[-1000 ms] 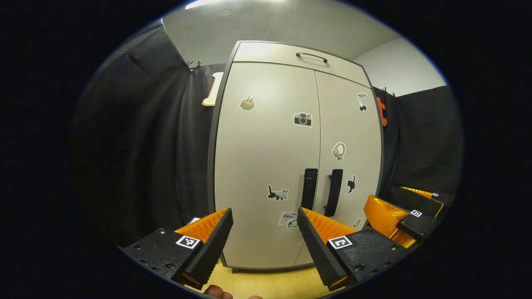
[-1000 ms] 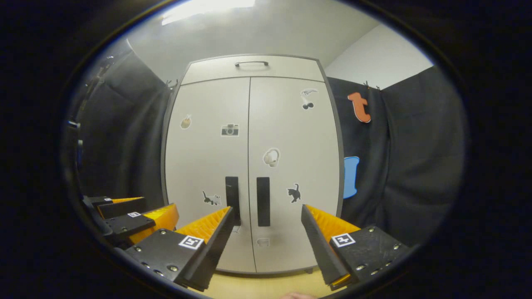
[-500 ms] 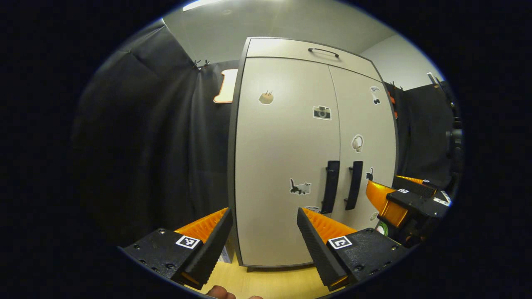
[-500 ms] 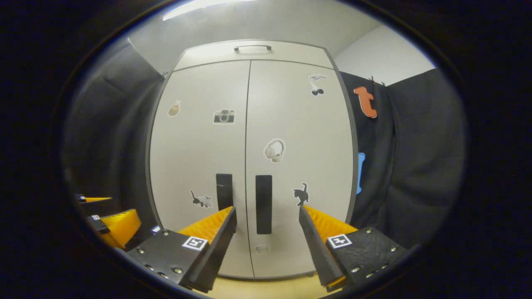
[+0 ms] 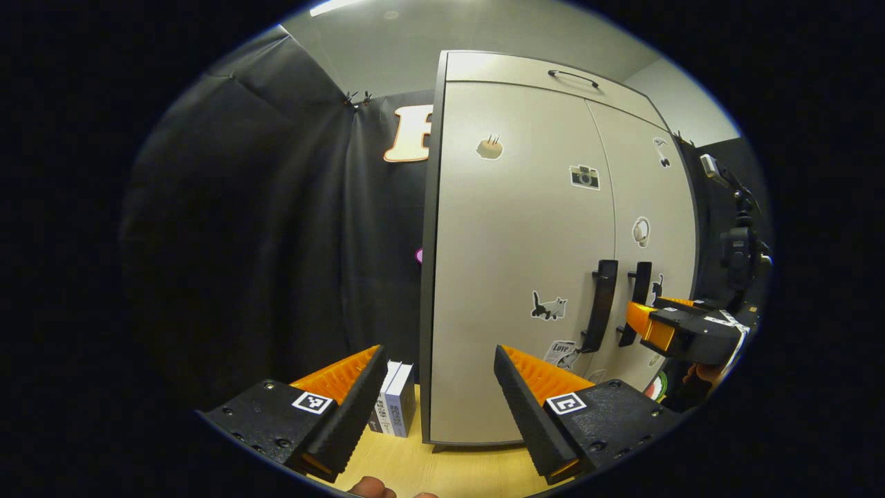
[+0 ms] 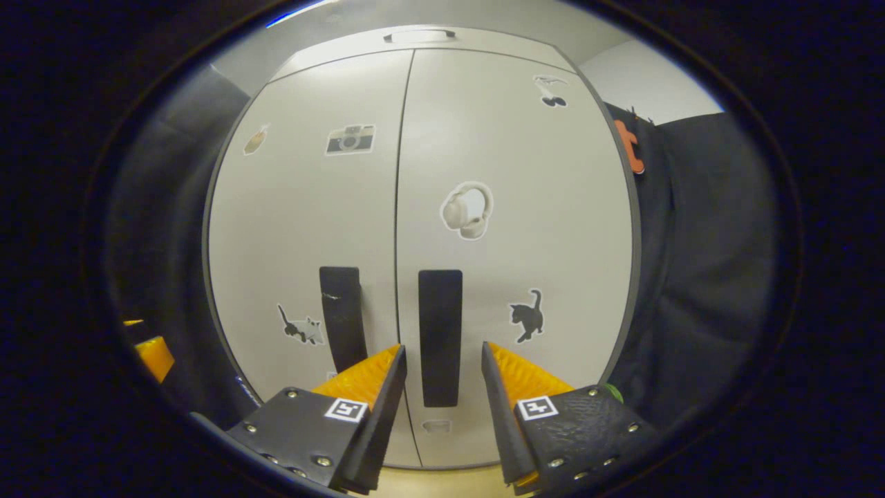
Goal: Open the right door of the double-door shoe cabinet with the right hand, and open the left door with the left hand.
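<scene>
Both doors of the shoe cabinet (image 6: 415,138) are seen closed, w/ stickers on them. The right hand-held gripper (image 6: 442,360) is held spread, fingers apart, just in front of the right door handle (image 6: 440,332), which is framed btwn the fingers; contact can't be told. The left door handle (image 6: 342,318) is seen beside it. The left hand-held gripper (image 5: 440,363) is held spread too, well off the cabinet's left corner, near small boxes (image 5: 394,408) on the wooden floor (image 5: 442,470).
</scene>
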The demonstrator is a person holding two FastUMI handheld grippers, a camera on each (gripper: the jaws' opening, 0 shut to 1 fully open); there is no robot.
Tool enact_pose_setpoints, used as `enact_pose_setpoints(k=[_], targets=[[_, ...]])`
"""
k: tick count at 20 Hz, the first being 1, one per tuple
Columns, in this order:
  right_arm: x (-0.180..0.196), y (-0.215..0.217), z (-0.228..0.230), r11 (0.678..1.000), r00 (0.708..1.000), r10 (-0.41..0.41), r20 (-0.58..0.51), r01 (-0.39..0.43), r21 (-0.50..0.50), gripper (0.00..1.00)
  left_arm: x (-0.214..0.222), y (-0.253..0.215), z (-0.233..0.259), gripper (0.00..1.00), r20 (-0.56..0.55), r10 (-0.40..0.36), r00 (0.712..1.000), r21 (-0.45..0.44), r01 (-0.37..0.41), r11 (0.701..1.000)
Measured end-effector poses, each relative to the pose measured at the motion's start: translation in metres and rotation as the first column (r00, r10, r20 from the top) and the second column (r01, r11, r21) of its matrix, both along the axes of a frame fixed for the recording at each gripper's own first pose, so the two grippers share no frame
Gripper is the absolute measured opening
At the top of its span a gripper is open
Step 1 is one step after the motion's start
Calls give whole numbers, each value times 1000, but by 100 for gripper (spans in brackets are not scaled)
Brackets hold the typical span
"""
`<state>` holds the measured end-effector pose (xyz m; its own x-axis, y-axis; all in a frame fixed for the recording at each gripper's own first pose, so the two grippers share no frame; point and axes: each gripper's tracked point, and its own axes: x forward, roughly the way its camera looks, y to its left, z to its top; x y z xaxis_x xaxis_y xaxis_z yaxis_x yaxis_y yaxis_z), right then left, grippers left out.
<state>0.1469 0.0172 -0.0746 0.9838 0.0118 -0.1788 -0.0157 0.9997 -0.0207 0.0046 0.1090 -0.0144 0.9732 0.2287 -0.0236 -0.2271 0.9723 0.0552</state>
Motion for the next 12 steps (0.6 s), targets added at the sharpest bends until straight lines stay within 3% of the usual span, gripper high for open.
enact_pose_setpoints(k=[1,2,3,7,8,10,11,12], targets=[[1,2,1,1000,1000,4,0,-4,3,65,2,2,0,96,-2,4,1000,0,-4,1000],[7,-2,1,1000,1000,-15,5,15,0,63,3,3,-1,93,-3,7,1000,0,-7,1000],[13,0,0,1000,1000,-8,8,8,6,47,4,5,-1,93,-3,10,1000,0,-10,1000],[18,2,-7,1000,1000,-2,-15,2,5,45,7,5,-5,96,-17,12,1000,-5,-12,1000],[21,4,-8,1000,1000,-7,-10,7,-2,31,7,5,-6,96,-19,11,1000,-8,-12,1000],[21,5,-9,1000,1000,-8,0,8,-21,31,5,6,-8,96,-26,16,1000,-12,-16,1000],[20,5,-8,1000,1000,-4,-1,4,-18,25,4,6,-9,96,-29,19,999,-12,-19,1000],[19,5,-10,1000,1000,3,-9,-4,-10,25,2,7,-10,96,-31,22,999,-11,-22,1000]])
